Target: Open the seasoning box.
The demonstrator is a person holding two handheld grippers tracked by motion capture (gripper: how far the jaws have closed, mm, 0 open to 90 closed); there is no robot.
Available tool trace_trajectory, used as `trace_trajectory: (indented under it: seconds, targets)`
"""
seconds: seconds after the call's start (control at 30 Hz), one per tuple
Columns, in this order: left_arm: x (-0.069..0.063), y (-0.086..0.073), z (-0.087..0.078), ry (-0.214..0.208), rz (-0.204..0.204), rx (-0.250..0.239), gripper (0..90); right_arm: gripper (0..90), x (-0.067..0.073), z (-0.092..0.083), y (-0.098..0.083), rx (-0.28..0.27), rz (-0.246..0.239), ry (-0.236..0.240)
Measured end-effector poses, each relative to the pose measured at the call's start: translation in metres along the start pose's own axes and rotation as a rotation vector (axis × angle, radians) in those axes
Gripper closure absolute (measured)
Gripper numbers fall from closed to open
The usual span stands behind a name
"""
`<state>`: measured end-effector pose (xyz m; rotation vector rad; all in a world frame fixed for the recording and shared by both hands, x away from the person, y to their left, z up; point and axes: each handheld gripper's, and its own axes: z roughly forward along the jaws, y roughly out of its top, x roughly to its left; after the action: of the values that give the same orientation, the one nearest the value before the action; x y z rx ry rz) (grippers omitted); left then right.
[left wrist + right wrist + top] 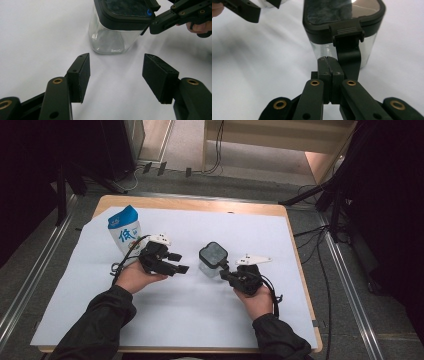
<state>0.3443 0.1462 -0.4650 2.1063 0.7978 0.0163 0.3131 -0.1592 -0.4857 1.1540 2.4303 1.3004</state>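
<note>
Left of centre on the white sheet (165,320), the left gripper (176,262) holds its jaws wide with nothing between, aimed right at the jar (213,260), which stands upright mid-table, clear-walled with a dark clip lid, its near latch hanging beside the right gripper (328,60), whose pads are pressed together empty.

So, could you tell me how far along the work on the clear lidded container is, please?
Nothing looks finished: the black lid is still seated on the clear container. In hand, the right gripper, fingers shut, is at a lid latch whose flap hangs down. The left gripper waits open, short of the container. Lifting the lid remains.
</note>
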Motion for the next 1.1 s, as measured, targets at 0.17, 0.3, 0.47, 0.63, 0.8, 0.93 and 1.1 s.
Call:
trace_trajectory:
  seconds: [0.17, 0.3, 0.47, 0.63, 0.8, 0.93, 1.1]
  targets:
    - [-0.002, 0.002, 0.001, 0.013, -0.004, -0.024, 50.8, 90.0, -0.008, -0.002, 0.001, -0.004, 0.018, -0.018]
    - [-0.004, 0.003, 0.005, 0.022, 0.001, -0.016, 68.0, 90.0, -0.014, -0.002, 0.003, -0.002, 0.024, -0.031]
    - [-0.006, 0.007, 0.01, 0.026, -0.007, -0.004, 79.7, 90.0, -0.019, -0.002, 0.005, 0.001, 0.028, -0.043]
    - [-0.007, 0.013, 0.013, 0.02, 0.005, -0.011, 87.4, 90.0, -0.028, -0.001, 0.008, 0.003, 0.035, -0.056]
    - [-0.007, 0.018, 0.023, 0.023, -0.003, -0.003, 87.4, 90.0, -0.031, 0.002, 0.009, 0.015, 0.037, -0.069]
    - [-0.003, 0.02, 0.031, 0.013, -0.015, -0.018, 87.4, 90.0, -0.036, 0.005, 0.01, 0.016, 0.04, -0.08]
    - [-0.004, 0.025, 0.042, 0.03, -0.006, -0.002, 87.3, 90.0, -0.042, 0.008, 0.012, 0.009, 0.038, -0.092]
